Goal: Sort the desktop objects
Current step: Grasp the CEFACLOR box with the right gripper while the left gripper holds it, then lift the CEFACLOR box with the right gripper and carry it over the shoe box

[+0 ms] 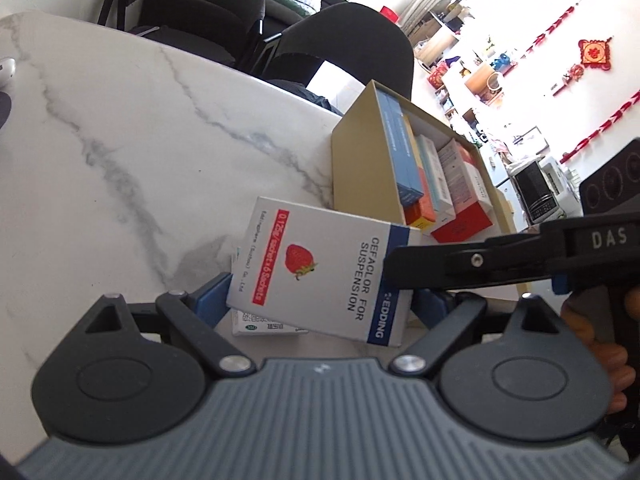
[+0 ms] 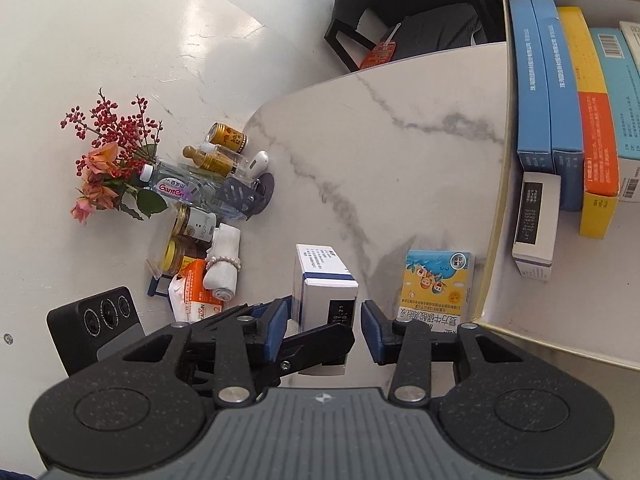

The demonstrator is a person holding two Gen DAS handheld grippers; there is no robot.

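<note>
My left gripper [image 1: 320,300], jaws wide, clamps the white strawberry-printed Cefaclor box [image 1: 324,270] across its width, above a smaller white box [image 1: 264,326] on the marble table [image 1: 120,160]. My right gripper [image 2: 324,324], half-open, straddles that same box's end without touching. Ahead and right, the tan carton [image 1: 366,164] holds blue, orange, yellow and white medicine boxes [image 2: 560,96] standing side by side.

White strawberry-printed medicine box [image 1: 320,272] tilted between blue pads, off table.

Black chairs [image 1: 224,12] fill the upper centre; red knot ornaments [image 1: 595,53] hang upper right, above a printer [image 1: 538,190].
</note>
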